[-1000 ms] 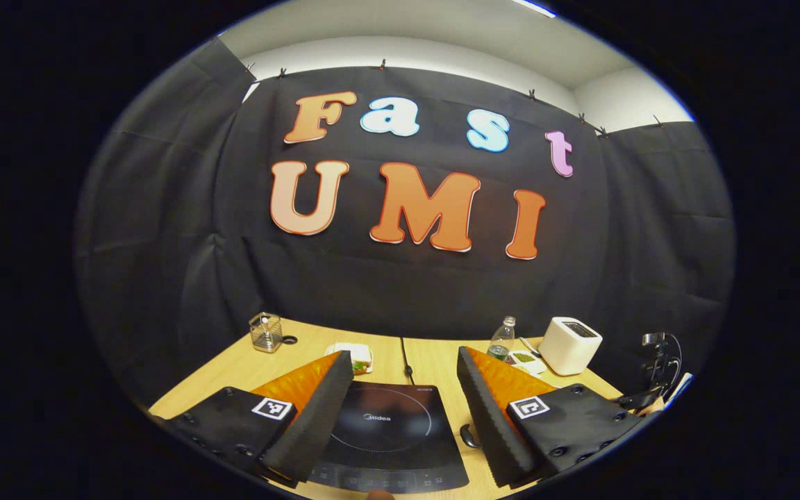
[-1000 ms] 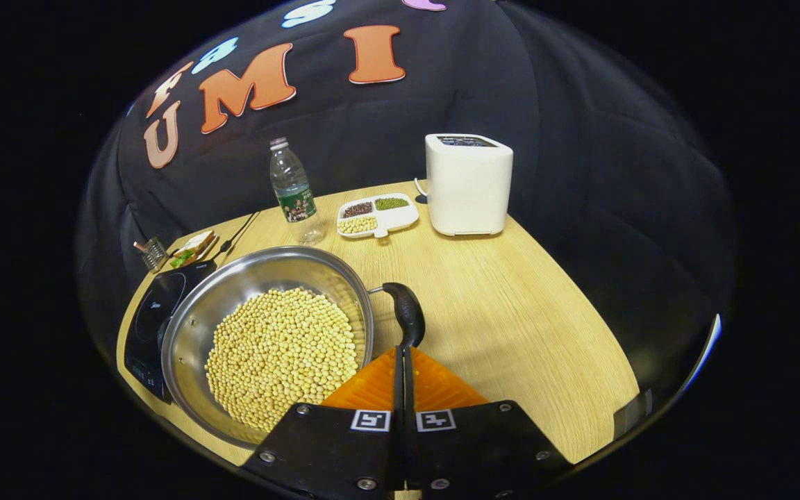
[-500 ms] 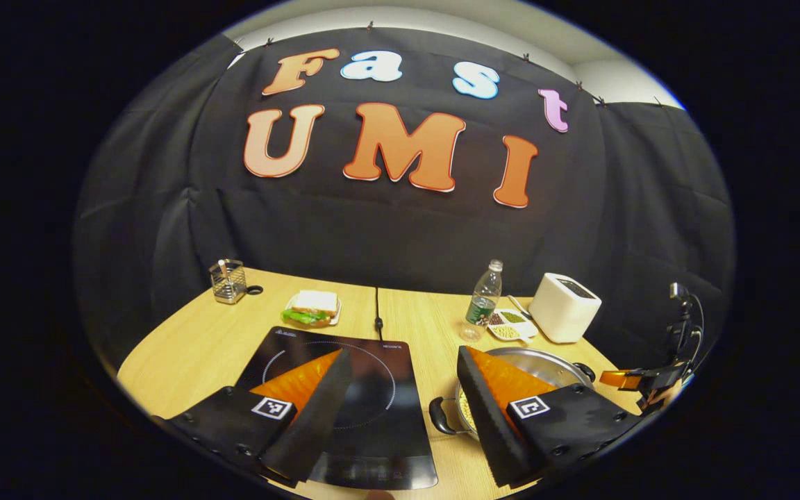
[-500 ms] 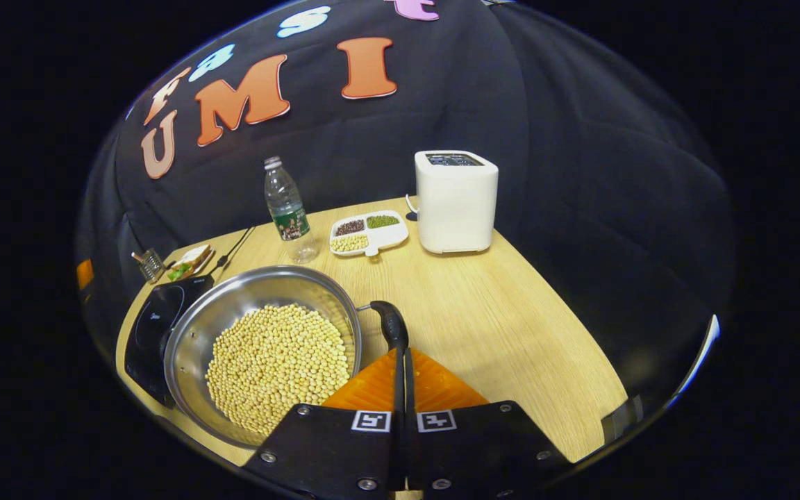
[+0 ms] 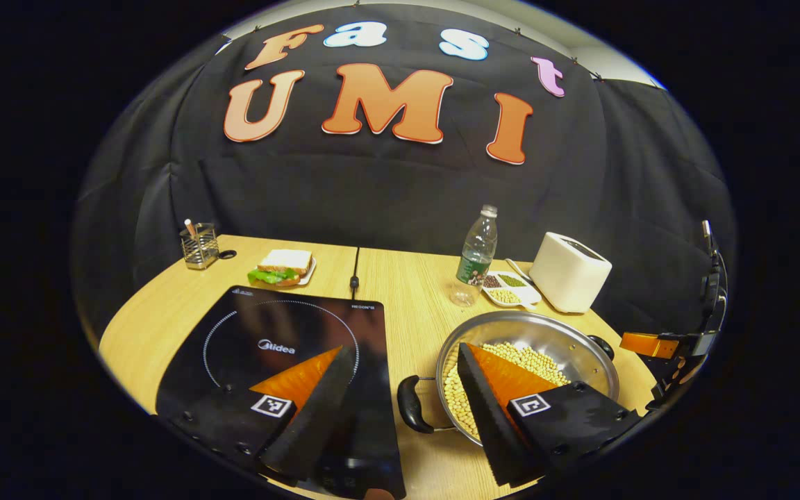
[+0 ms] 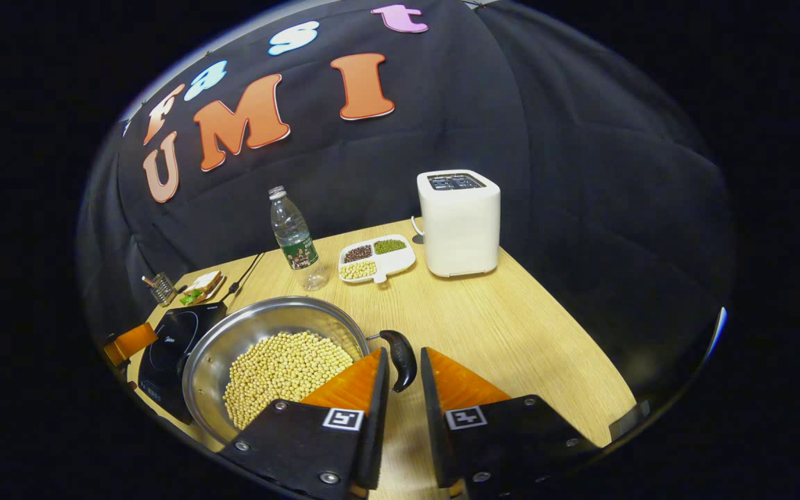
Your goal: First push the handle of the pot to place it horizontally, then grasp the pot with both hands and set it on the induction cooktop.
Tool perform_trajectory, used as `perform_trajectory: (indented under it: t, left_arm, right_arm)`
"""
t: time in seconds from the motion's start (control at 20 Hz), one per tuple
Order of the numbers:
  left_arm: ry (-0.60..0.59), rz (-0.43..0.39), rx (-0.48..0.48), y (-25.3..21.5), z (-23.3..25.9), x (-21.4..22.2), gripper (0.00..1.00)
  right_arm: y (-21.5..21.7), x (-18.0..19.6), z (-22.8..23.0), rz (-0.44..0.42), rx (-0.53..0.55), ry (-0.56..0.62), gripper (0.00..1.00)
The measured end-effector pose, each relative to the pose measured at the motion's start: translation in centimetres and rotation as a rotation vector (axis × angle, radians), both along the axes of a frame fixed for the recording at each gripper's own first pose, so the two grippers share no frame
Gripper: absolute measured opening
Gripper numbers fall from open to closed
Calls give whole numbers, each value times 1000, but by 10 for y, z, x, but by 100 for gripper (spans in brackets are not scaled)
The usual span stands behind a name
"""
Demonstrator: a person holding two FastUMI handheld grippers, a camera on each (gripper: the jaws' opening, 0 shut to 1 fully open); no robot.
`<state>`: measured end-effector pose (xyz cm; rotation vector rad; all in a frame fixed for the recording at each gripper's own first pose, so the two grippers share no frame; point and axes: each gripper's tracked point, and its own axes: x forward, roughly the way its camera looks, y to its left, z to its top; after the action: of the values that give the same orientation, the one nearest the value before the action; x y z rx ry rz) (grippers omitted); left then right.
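Wooden tabletop (image 5: 400, 292) fills the lower half of both my views, black cloth behind it. From the left gripper view I see the induction cooktop (image 5: 282, 340) at lower left and the pot (image 5: 580, 351) of soybeans (image 5: 539, 360) at lower right, standing on the table just beside the cooktop, its near black handle (image 5: 408, 404) sticking out toward the cooktop. My left gripper (image 5: 403, 403) is spread wide and holds nothing; that handle sits in the gap between its fingers. From the right gripper view my right gripper (image 6: 403, 389) is parted a little, empty, with the pot's other handle (image 6: 400, 357) just ahead of the gap. A water bottle (image 6: 292, 236), divided dish (image 6: 376, 257) and white toaster (image 6: 459, 222) stand toward the upper middle.
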<state>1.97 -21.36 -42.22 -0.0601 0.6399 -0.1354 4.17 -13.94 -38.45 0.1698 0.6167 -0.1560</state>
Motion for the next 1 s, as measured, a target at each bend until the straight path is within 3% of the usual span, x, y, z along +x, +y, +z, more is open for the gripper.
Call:
perform_trajectory:
  t: [0.05, 0.1, 0.15, 0.35, 0.65, 0.7, 0.75, 0.95, 1.0]
  left_arm:
    - [10, 2, 8, -3, -9, -1, 99]
    - [19, 8, 16, -5, -18, -3, 99]
    - [23, 8, 19, -8, -24, -3, 98]
    - [51, 5, 41, -16, -42, -5, 99]
    - [115, 6, 46, -24, -64, -6, 99]
    - [141, 2, 31, -28, -69, -10, 99]
    - [152, 5, 31, -32, -69, -11, 98]
    - [158, 6, 66, -25, -73, -10, 88]
    - [159, 30, 78, -19, -75, -9, 78]
  right_arm:
    - [1, 3, -1, 10, -9, -6, 39]
    - [3, 6, -3, 21, -12, -9, 39]
    - [6, 8, -5, 34, -13, -8, 52]
    - [12, 18, -21, 65, -27, 12, 68]
    - [18, 27, -43, 84, -14, 68, 71]
    - [18, 28, -46, 84, -12, 75, 66]
    - [18, 28, -49, 82, -9, 83, 71]
    - [17, 30, -53, 72, -5, 103, 67]
    - [17, 29, -54, 70, -1, 106, 66]
